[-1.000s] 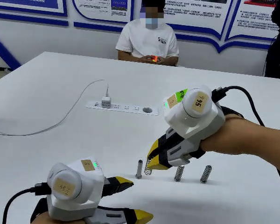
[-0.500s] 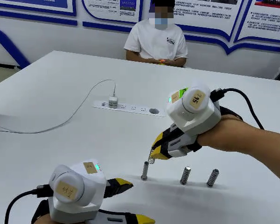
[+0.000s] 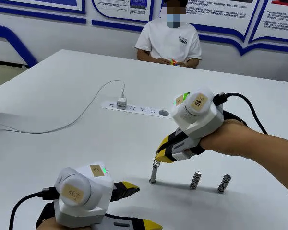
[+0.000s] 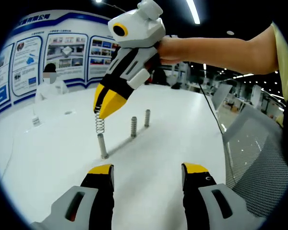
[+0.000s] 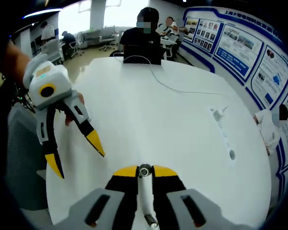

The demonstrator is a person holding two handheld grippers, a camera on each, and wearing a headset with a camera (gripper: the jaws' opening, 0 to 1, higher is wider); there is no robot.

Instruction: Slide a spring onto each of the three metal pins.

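Observation:
Three metal pins stand in a row on the white table [image 3: 62, 96]. The two right pins [image 3: 195, 179] [image 3: 224, 183] each wear a spring; in the left gripper view they are the far pins [image 4: 133, 127] [image 4: 147, 118]. My right gripper [image 3: 159, 158] is shut on a third spring [image 3: 156, 164], which hangs upright with its lower end at the top of the left pin [image 3: 153, 175]. From the left gripper view, that spring [image 4: 100, 123] sits just over the pin [image 4: 102, 146]. The right gripper view looks down the spring [image 5: 144, 170] end-on. My left gripper [image 3: 143, 207] is open near the front edge, holding nothing.
A white power strip [image 3: 134, 108] with a plugged charger [image 3: 121, 102] and a trailing cable [image 3: 77, 117] lies mid-table. A person [image 3: 170, 40] sits at the far side. The right gripper's black cable [image 3: 252, 115] runs back over the arm.
My right gripper lifted the spring from the table beside the left pin and brought it over that pin's top. The left gripper stayed put; the head camera shifted.

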